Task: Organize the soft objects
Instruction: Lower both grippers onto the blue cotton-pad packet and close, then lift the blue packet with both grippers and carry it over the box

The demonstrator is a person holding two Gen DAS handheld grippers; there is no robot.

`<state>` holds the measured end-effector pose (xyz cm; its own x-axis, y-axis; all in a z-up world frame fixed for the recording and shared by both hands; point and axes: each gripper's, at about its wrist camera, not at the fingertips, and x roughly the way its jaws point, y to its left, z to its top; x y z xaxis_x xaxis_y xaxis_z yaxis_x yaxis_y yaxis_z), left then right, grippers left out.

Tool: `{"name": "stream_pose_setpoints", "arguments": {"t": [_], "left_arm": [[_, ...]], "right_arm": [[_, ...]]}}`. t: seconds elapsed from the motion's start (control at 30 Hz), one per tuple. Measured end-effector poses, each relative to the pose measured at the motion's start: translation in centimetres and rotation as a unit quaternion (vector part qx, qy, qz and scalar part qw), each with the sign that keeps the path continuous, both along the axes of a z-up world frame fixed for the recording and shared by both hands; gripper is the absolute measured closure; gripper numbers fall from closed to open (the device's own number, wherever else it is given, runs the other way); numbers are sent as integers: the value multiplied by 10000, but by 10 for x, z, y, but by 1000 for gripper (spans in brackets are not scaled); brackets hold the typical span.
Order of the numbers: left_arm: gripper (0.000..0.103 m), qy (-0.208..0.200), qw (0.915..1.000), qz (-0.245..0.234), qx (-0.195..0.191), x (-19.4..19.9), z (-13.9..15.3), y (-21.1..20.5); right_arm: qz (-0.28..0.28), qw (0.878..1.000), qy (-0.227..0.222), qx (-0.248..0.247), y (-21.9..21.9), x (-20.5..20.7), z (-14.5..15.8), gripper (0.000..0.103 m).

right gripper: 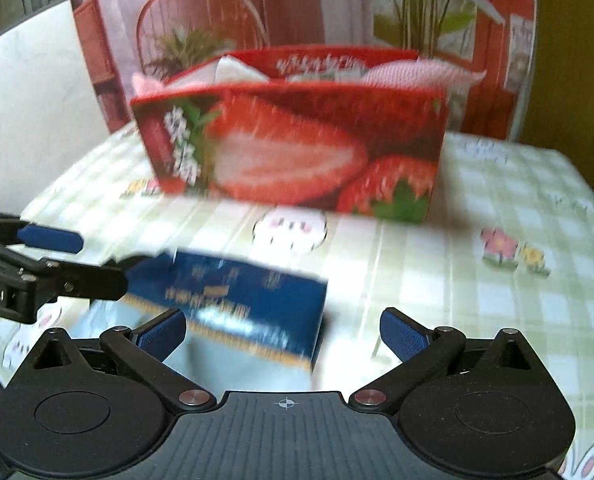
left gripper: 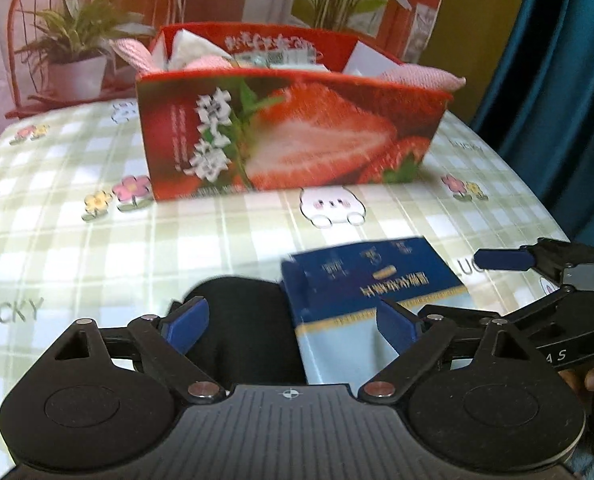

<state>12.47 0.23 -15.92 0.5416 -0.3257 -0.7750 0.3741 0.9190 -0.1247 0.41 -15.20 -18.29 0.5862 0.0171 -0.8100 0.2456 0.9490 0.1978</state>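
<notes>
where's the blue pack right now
The blue pack lies on the checked tablecloth in front of the strawberry box, beside a black item. The left claw is open over it.

One strawberry box (left gripper: 289, 132), one blue packet (left gripper: 373, 280).

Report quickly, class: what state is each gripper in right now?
Left gripper: jaws open, over the blue packet and a black item, gripping neither.
Right gripper: jaws open, empty.
</notes>
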Motion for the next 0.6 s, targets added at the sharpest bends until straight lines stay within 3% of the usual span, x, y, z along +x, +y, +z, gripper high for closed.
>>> {"name": "stream_pose_setpoints", "arguments": {"t": [0.13, 0.33, 0.4, 0.6], "left_arm": [[20, 120, 9999, -54, -83, -1, -7, -1], [42, 297, 9991, -67, -281, -1, -17, 0], [47, 367, 9987, -68, -350, -1, -20, 0], [50, 416, 9979, -111, -478, -2, -22, -1]], "right_arm": [[83, 9993, 127, 343, 0, -2, -8, 12], [267, 9980, 164, 550, 2, 2, -11, 31], [316, 9976, 143, 602, 3, 4, -13, 33], [325, 9973, 70, 656, 2, 5, -15, 37]]}}
